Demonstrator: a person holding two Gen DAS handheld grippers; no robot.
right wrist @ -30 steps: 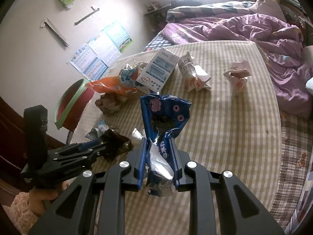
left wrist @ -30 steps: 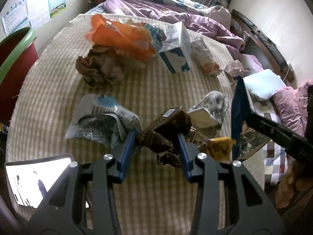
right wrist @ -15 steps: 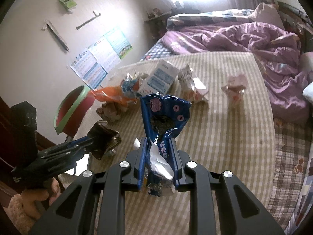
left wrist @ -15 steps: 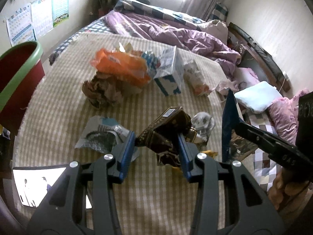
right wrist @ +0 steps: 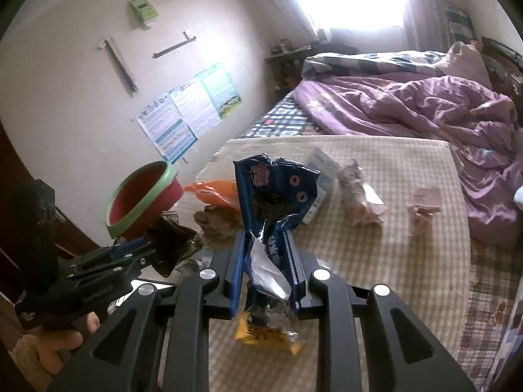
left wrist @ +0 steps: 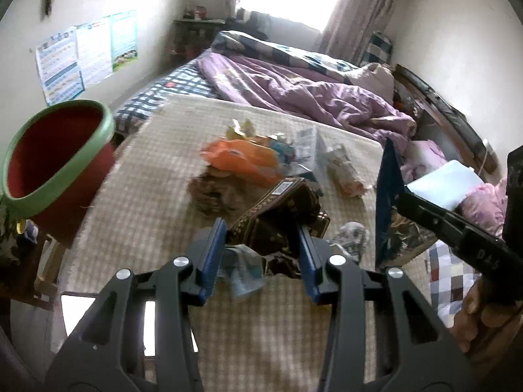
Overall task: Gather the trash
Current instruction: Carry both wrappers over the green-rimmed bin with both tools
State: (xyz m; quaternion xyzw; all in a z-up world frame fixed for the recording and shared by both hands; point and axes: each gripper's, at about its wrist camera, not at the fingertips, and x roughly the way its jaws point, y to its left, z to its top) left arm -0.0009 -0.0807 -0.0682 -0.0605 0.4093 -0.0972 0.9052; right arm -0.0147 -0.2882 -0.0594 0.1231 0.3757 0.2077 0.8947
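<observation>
The left gripper has its jaws clamped on a crumpled dark brown wrapper, held up above the checked mat that covers the bed. The right gripper has its jaws pressed together on a dark blue snack bag, which stands upright between them with its torn top spread open and a silvery inner flap hanging at the base. In the left wrist view, the blue bag shows edge-on at the right, with the right gripper's black frame and the hand that holds it. To the left, beside the mat's edge, stands a red bin with a green rim, open and tilted toward the camera. More litter lies on the mat beyond the grippers: an orange plastic bag, a wad of brown paper, a white and blue carton, a crumpled white wrapper and, well apart to the right, a small pink and white scrap. A purple quilt is heaped farther back on the bed.
</observation>
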